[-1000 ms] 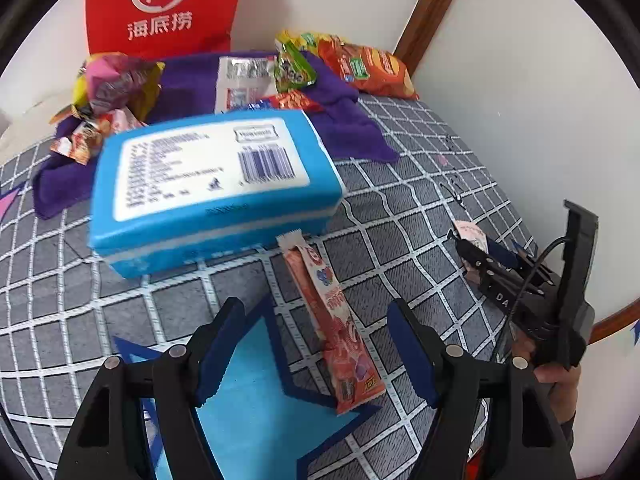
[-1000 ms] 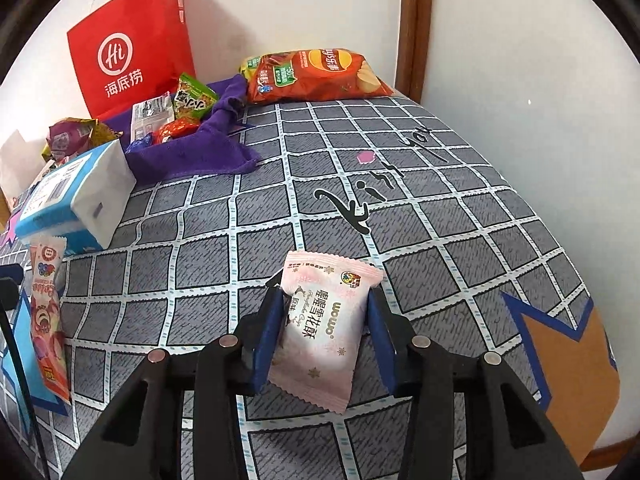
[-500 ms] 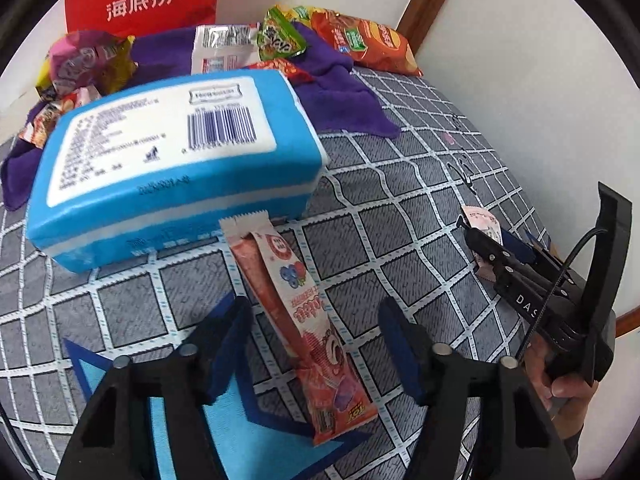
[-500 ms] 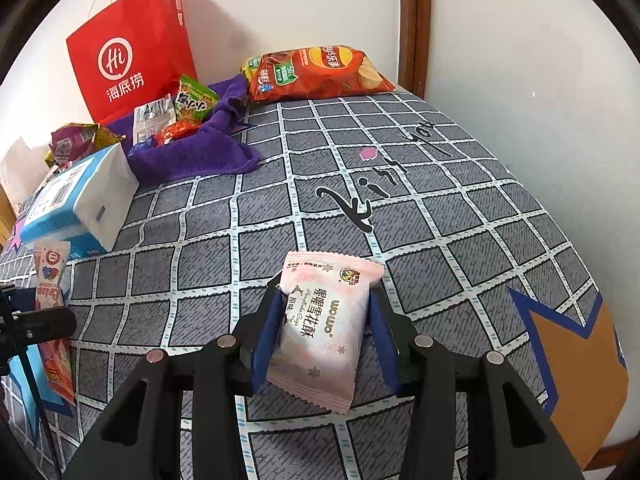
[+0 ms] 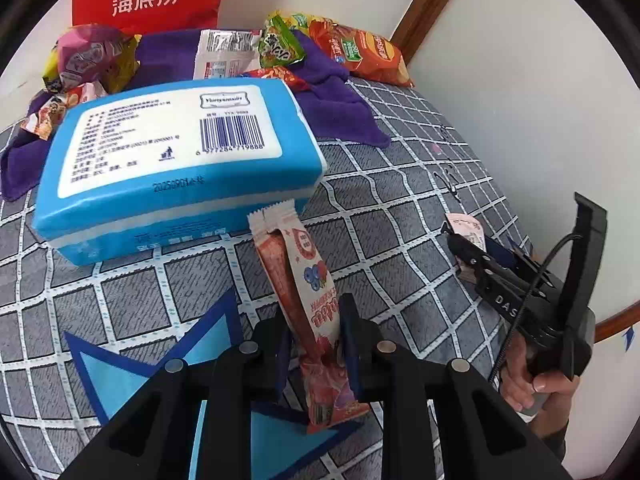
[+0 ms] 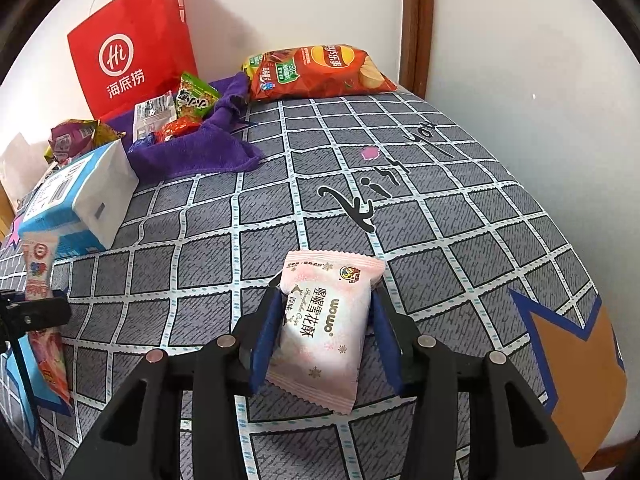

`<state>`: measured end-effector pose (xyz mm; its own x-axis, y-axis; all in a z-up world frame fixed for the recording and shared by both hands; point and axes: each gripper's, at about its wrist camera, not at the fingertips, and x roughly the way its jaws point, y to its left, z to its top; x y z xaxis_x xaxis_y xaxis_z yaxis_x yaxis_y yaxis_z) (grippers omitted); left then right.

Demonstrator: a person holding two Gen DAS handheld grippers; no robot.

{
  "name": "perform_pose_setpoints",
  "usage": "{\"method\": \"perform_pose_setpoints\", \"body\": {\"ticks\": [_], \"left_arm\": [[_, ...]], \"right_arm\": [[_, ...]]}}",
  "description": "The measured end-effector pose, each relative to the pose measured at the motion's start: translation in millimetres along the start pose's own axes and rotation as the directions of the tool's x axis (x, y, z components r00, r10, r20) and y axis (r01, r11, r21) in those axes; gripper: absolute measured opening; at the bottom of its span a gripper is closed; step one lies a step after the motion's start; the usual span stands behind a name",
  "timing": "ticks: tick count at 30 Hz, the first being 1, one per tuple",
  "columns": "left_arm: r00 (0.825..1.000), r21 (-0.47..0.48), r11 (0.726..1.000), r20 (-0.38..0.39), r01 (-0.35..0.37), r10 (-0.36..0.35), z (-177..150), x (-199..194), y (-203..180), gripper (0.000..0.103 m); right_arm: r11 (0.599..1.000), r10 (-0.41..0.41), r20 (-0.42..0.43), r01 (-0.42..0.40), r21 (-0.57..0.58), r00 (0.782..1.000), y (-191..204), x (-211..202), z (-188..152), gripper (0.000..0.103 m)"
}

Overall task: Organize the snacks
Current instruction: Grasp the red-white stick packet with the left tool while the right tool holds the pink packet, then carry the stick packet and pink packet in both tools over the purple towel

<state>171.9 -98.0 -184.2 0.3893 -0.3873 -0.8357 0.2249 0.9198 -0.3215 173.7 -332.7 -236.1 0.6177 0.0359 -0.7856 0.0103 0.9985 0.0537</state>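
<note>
My left gripper (image 5: 314,334) is shut on a long red-and-white fruit snack stick (image 5: 304,280), its upper end close to or touching the blue tissue pack (image 5: 176,160). My right gripper (image 6: 324,332) is shut on a pink snowflake-crisp packet (image 6: 326,328) and holds it above the grey checked bedspread (image 6: 440,220). The right gripper also shows in the left wrist view (image 5: 472,256), with the pink packet (image 5: 466,228) in it. The left gripper and its stick (image 6: 40,280) show at the left edge of the right wrist view.
A purple towel (image 6: 196,152) at the back holds several small snack packets (image 6: 194,100). A red chips bag (image 6: 316,72) lies near the wooden corner post. A red paper bag (image 6: 132,48) stands against the wall. A purple-yellow packet (image 5: 92,56) lies at the far left.
My left gripper has moved forward around the red snack stick and shut on it. My right gripper still holds the pink packet and has barely moved.
</note>
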Motion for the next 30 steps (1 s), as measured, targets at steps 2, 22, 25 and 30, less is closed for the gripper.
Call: {"method": "perform_pose_setpoints", "body": {"ticks": [2, 22, 25, 30], "left_arm": [[1.000, 0.005, 1.000, 0.001, 0.005, -0.005, -0.6, -5.4, 1.3, 0.021], [0.994, 0.002, 1.000, 0.106, 0.022, -0.022, 18.7, -75.1, 34.3, 0.019], [0.992, -0.003, 1.000, 0.125, 0.025, -0.024, 30.0, -87.3, 42.5, 0.019], [0.984, -0.011, 1.000, 0.179, -0.013, 0.015, 55.5, -109.5, 60.3, 0.019]], "right_arm": [[1.000, 0.001, 0.000, -0.001, 0.001, 1.000, -0.1, 0.1, -0.1, 0.047], [0.997, 0.080, 0.073, -0.081, 0.014, 0.994, 30.6, -56.3, 46.4, 0.039], [0.996, 0.085, 0.081, -0.085, -0.008, 0.993, 48.3, -68.5, 67.5, 0.039], [0.994, 0.113, 0.081, -0.112, -0.008, 0.990, 67.8, -73.4, 108.1, 0.039]]}}
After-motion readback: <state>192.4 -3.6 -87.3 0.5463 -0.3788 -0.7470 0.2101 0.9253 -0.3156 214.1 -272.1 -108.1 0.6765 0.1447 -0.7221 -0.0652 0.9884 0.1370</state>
